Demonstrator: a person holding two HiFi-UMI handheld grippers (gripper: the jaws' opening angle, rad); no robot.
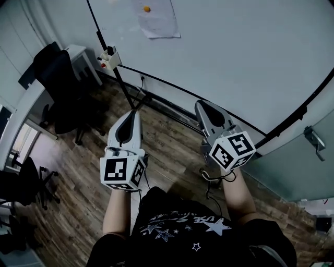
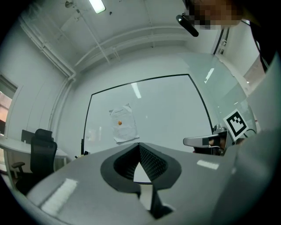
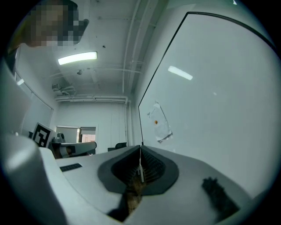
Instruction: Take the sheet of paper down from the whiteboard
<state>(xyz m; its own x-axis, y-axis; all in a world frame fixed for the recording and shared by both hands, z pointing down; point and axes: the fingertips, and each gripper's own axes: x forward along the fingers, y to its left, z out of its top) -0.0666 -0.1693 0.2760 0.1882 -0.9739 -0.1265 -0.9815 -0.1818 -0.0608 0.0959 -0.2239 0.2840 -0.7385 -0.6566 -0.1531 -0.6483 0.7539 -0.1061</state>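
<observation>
The paper (image 1: 156,20) is hanging high on the board (image 1: 235,57). A small orange magnet (image 1: 147,9) near its top edge seems to be pinning it there, though it is too small to be sure. The paper's lower edge is curling slightly off the board, likely because only the top is fixed, and this is offering a free lip to pinch. The left gripper (image 1: 134,111) and right gripper (image 1: 201,104) are pointing at the board side by side, well apart from the paper. Both are keeping their jaws together on nothing, which is sensible while nothing is within reach.
</observation>
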